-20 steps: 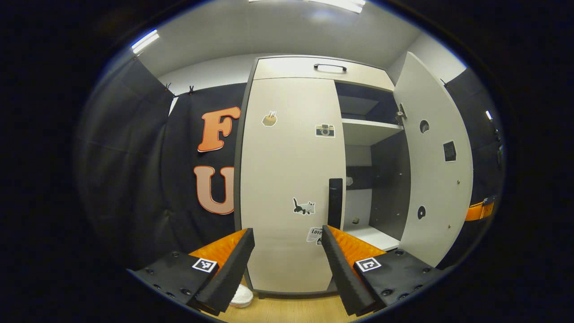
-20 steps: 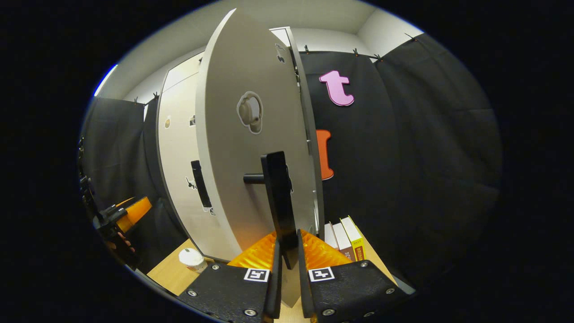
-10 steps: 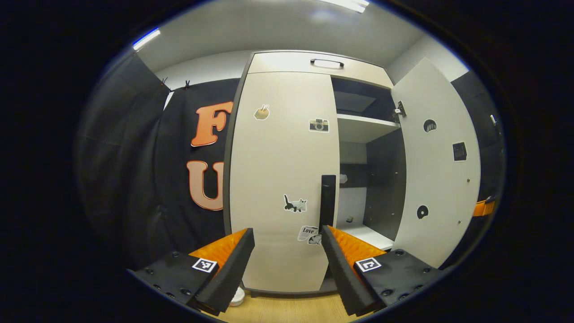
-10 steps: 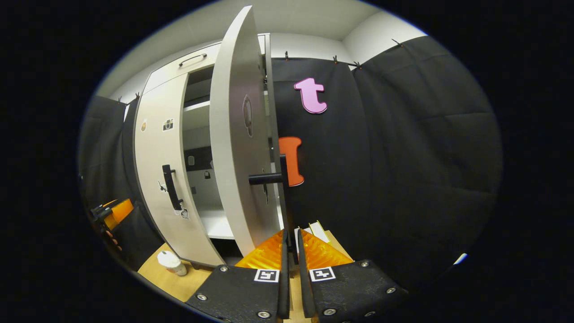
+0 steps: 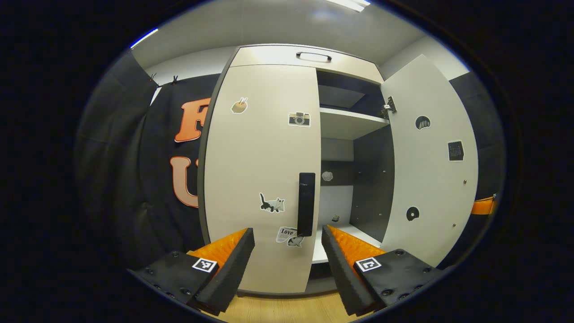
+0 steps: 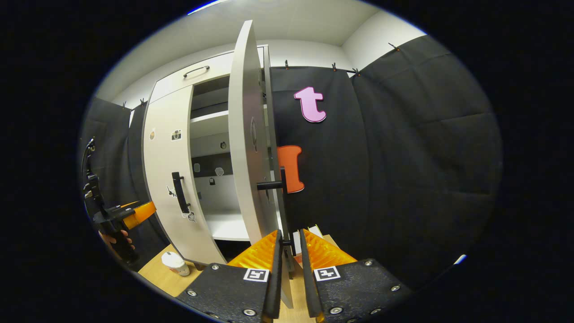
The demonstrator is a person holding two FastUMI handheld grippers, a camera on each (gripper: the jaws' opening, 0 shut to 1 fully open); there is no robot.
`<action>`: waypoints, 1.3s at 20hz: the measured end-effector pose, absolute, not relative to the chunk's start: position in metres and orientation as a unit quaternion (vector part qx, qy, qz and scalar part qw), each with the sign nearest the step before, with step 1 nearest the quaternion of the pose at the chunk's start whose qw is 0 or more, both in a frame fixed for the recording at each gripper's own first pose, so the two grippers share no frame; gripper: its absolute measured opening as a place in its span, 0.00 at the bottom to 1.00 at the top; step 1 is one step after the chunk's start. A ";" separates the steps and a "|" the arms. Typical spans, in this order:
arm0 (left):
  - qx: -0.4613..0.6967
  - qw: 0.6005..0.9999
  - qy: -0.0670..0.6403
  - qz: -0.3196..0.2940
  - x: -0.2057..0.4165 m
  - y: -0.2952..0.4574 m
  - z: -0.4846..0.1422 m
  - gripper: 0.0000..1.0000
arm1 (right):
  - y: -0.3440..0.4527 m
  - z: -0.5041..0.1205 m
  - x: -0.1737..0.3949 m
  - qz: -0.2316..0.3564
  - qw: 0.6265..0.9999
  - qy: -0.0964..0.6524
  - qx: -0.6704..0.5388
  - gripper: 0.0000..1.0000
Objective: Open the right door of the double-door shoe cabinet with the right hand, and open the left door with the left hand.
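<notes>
Black cloth walls enclose the booth, and the double-door shoe cabinet (image 5: 314,58) is set against them on a wooden floor (image 6: 161,273). Its right door (image 5: 430,157) is swung well out, so that the shelves (image 5: 345,123) inside are exposed; in the right gripper view it is seen nearly edge-on. The right gripper (image 6: 290,251) is kept low at the bottom end of the right door handle (image 6: 283,202), the fingers drawn close together with a narrow gap between them; whether both press on the bar cannot be told. This hold is judged to be what keeps the door swung out.

The left door (image 5: 264,170) is closed, flush with the cabinet front. The left gripper (image 5: 287,251) is held before it with the fingers wide apart, empty, and the left door handle (image 5: 306,204) at the door's inner edge lies between them farther off, apparently lined up for a grasp. A white cup (image 6: 176,264) is seen on the floor near the cabinet's left corner.
</notes>
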State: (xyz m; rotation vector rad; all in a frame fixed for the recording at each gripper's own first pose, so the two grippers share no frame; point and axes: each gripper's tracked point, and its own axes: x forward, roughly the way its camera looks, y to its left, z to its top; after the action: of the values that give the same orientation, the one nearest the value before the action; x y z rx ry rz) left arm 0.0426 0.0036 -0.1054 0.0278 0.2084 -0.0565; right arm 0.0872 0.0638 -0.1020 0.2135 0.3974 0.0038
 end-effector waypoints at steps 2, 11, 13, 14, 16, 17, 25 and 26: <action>0.015 0.994 0.105 -0.031 0.047 -0.001 -0.105 0.96 | 0.063 -0.098 0.084 0.003 0.977 0.191 0.098 0.32; 0.015 0.991 0.123 -0.047 0.078 -0.018 -0.110 0.96 | 0.051 -0.090 0.070 -0.014 0.980 0.182 0.085 0.74; 0.019 0.990 0.129 -0.045 0.088 -0.019 -0.111 0.96 | 0.047 -0.086 0.068 -0.020 0.981 0.177 0.077 0.80; 0.023 0.990 0.131 -0.040 0.092 -0.018 -0.112 0.96 | 0.044 -0.084 0.067 -0.025 0.982 0.171 0.078 0.82; 0.024 0.990 0.137 -0.038 0.099 -0.021 -0.114 0.96 | 0.040 -0.083 0.065 -0.032 0.981 0.170 0.089 0.84; 0.022 0.989 0.140 -0.041 0.103 -0.023 -0.117 0.96 | 0.038 -0.084 0.063 -0.036 0.980 0.171 0.091 0.89; 0.043 0.985 0.167 -0.028 0.140 -0.017 -0.139 0.96 | 0.033 -0.083 0.050 -0.056 0.981 0.174 0.072 0.84; 0.046 0.984 0.169 -0.027 0.145 -0.015 -0.142 0.96 | 0.035 -0.083 0.048 -0.055 0.980 0.176 0.072 0.84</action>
State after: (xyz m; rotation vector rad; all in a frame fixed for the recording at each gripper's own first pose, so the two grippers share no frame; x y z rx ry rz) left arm 0.1445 -0.0153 -0.1417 0.0920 0.3403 -0.0536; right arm 0.0480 0.0347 -0.0828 0.1446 0.3535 -0.1111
